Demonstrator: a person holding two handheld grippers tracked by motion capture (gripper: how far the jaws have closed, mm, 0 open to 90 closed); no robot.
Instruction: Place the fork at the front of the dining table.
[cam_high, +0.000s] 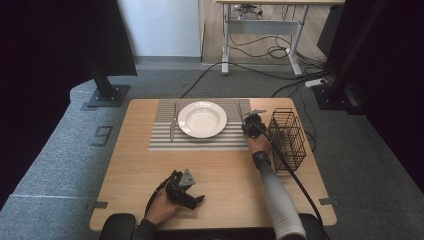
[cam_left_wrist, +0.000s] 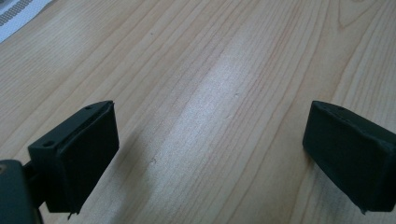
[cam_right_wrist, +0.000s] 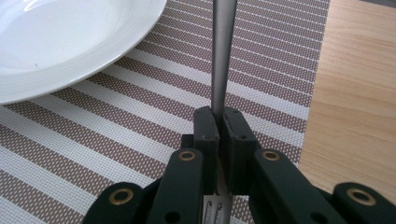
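Right gripper: jaws clamped on the knife above the striped placemat. Left gripper: jaws wide apart, holding nothing.

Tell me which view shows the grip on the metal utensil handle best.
The right gripper view: the right tongs are shut on the utensil handle, which runs up over the striped placemat beside the white plate. The high view shows the utensil small, right of the plate. The left gripper view shows bare table.
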